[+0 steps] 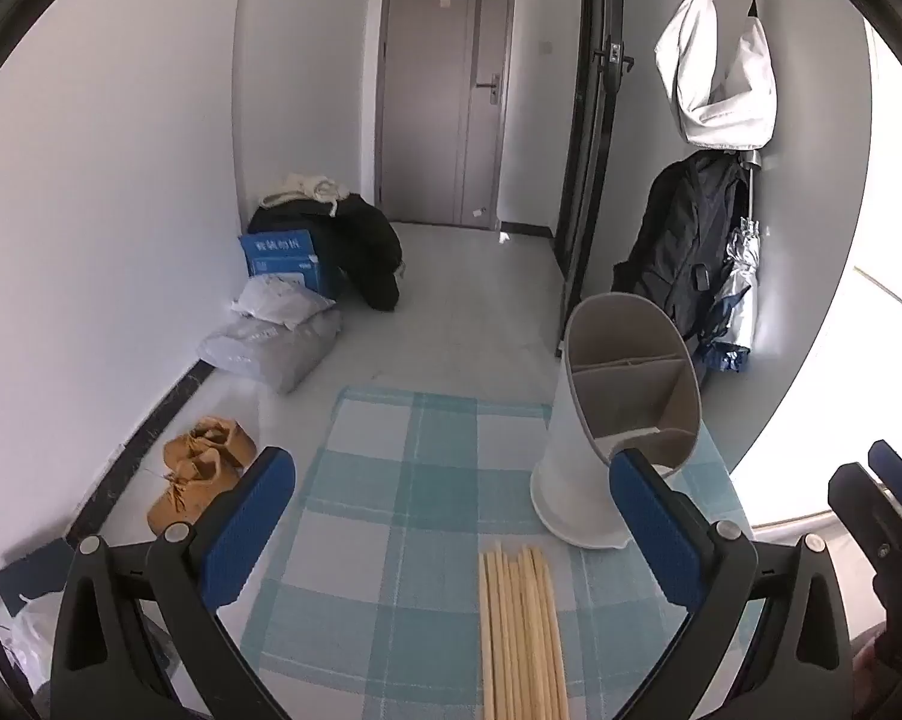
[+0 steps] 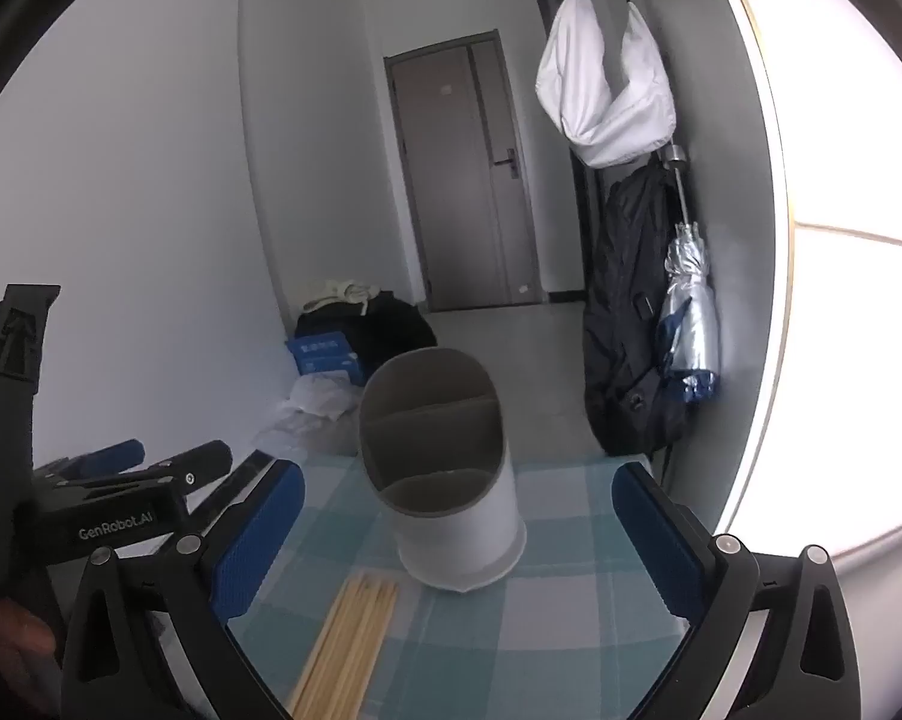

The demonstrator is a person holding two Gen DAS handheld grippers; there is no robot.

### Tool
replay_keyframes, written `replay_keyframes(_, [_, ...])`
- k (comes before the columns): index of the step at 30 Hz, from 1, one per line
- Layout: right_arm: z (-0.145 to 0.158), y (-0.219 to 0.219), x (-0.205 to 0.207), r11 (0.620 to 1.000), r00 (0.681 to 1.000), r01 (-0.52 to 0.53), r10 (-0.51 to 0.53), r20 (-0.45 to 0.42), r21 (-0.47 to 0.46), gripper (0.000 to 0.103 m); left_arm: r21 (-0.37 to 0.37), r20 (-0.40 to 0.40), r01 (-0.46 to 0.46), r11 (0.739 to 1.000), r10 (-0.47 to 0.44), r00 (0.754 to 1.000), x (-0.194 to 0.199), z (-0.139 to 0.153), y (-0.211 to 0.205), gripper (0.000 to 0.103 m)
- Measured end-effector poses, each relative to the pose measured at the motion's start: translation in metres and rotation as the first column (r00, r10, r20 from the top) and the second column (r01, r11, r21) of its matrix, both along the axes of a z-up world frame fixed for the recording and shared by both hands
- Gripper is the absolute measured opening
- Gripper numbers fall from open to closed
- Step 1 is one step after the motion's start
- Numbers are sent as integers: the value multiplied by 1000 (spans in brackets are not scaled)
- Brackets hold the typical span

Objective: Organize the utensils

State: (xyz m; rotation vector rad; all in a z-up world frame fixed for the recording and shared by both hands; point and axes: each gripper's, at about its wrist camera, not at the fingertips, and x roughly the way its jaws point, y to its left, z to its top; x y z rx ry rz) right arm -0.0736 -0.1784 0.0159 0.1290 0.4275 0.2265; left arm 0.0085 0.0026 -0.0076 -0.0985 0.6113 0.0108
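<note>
Both grippers are hovering over the table with jaws spread wide and nothing between the pads. The left gripper [image 1: 451, 522], black frame with blue textured pads, is tilted down at the bundle of pale wooden chopsticks [image 1: 520, 630], which lie flat side by side on the teal-and-white checked tablecloth [image 1: 391, 480]. In its view the sticks run up from the bottom edge, a bit right of centre in the gap between the fingers, tips pointing away, not touched by either pad. The right gripper [image 2: 457, 528], same black and blue build, sits just to the right of the left one; from its camera the chopsticks are low and left of centre, close to its left pad but apart from it. Just past the stick tips stands the white plastic utensil holder with a grey divided interior [image 2: 445, 468], upright on the cloth, slanted rim facing the cameras, compartments look empty. In the left view it's right behind the right finger. Further back on the floor: tan suede shoes [image 1: 202, 468], grey bags, a blue cardboard box [image 1: 286, 258], and a dark backpack [image 2: 625, 324] hanging on the wall next to a folded silver umbrella [image 2: 691, 312]. Grey door [image 1: 445, 96] at the far end.
</note>
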Motion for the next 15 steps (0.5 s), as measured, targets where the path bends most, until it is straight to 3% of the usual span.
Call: replay_keyframes(15, [1, -1, -1, 1000, 1000, 4, -4, -1, -7, 103, 3, 0, -5, 1000, 5, 1000, -2, -2, 0, 102])
